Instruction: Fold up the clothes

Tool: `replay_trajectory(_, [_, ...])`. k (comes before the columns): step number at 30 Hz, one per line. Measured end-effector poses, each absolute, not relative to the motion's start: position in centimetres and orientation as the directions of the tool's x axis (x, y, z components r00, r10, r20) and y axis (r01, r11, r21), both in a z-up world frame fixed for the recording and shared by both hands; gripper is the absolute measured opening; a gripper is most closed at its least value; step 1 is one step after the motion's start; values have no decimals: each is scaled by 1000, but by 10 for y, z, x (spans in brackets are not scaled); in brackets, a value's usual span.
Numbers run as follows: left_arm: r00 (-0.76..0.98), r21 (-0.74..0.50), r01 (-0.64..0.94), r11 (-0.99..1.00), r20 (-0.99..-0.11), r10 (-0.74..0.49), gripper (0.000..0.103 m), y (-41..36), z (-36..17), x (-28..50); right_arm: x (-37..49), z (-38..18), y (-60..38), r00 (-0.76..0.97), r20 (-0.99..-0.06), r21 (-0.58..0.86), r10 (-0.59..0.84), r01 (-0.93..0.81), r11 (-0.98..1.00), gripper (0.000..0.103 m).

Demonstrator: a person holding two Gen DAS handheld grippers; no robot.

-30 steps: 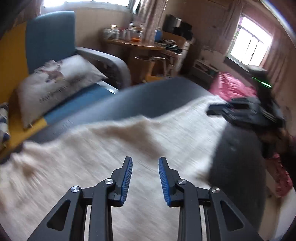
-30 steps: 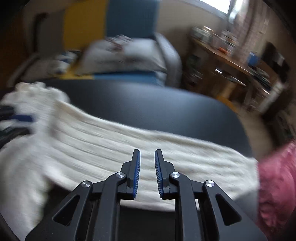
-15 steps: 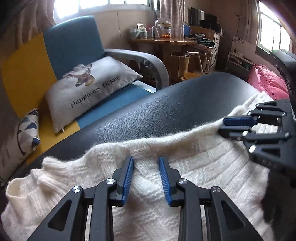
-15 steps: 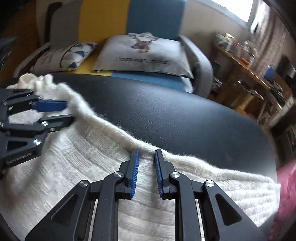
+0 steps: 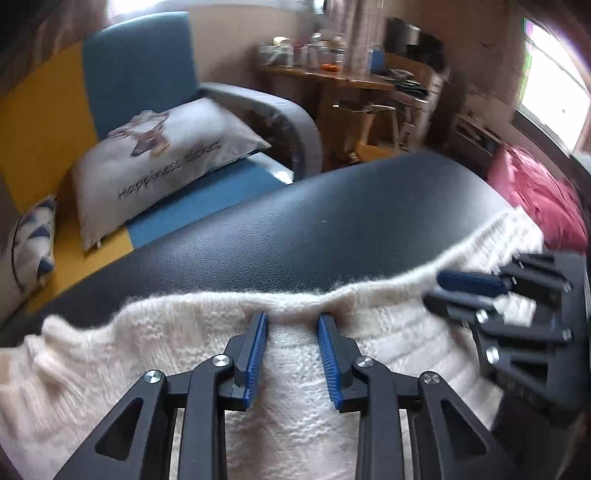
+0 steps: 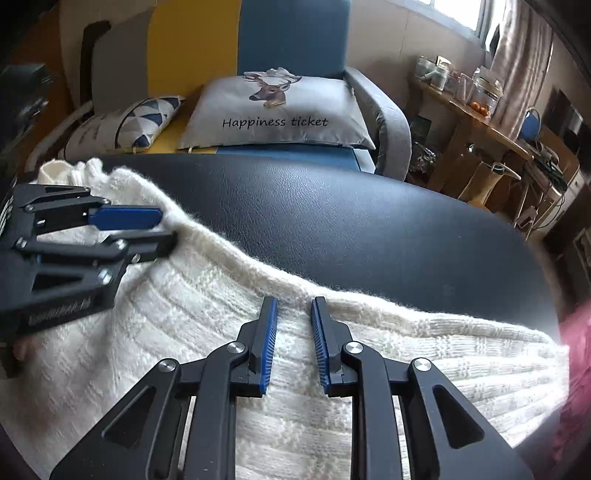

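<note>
Since 0.5 s ago, left gripper point(image 5: 291, 317) spread wider; right gripper point(image 6: 293, 302) unchanged, parted, nothing grasped. White knit sweater point(image 6: 207, 325) lies on black table point(image 6: 351, 229), near edge; long axis left-right, fuzzy edge far.

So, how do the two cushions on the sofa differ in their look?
The grey cushion is larger and shows a deer head above the words "Happiness ticket"; the patterned cushion is smaller, white with blue triangles and no words that I can read. The grey one lies on the blue seat part, the patterned one on the yellow part. Both rest on the sofa.
</note>
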State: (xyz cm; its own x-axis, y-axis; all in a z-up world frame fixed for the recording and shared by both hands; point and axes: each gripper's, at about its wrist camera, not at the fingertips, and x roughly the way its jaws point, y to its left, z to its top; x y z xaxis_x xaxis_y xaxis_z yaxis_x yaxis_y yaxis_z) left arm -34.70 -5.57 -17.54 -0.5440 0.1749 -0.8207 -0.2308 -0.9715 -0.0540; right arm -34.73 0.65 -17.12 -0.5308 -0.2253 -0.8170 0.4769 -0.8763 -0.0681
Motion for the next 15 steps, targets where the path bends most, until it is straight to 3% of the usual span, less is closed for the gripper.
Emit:
replay_trajectory(3, [-551,-16,-252,-967,-820,157,29,-53,-170,-340,-350,-160,33,-478,-824,56,-304,466,-883,21])
replay_trajectory(7, [-576,-42,-255,-966,-796,187,29,-64,-163,-324,-350,-143,139,-508,-760,308,-406,269,-913,21])
replay_trajectory(12, [-625,-33,-258,-966,-757,193,29,-75,-159,-300,-328,-142,269,-603,-757,333,-252,-24,-943,22])
replay_trajectory(15, [-596,-35,-259,-965,-781,188,29,-74,-170,-296,-332,-148,302,-598,-789,256,-142,-109,-961,21])
